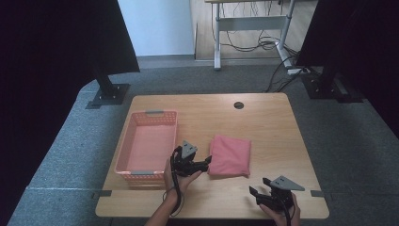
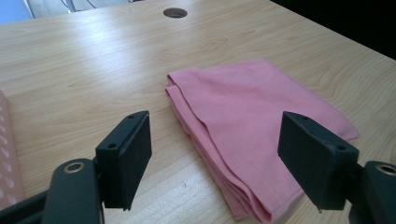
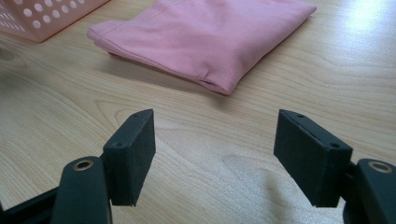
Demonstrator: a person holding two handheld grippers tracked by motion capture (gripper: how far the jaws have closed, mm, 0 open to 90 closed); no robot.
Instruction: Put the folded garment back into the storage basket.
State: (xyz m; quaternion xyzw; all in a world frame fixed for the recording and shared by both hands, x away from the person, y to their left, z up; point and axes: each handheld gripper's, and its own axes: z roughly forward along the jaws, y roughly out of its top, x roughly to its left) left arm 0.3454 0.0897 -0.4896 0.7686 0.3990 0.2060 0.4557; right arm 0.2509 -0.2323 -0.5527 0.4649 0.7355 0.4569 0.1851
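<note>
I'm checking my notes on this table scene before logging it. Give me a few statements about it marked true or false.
1. The pink cloth lies folded on the table. True.
2. The cloth is inside the pink basket. False: it lies beside the basket, on the wood.
3. The left gripper is open. True.
4. The right gripper is clamped on the cloth. False: it is open, over bare table, short of the cloth.

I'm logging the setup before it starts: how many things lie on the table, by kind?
Folded pink cloth: 1
Pink perforated plastic basket: 1
Total on the wooden table: 2
</note>
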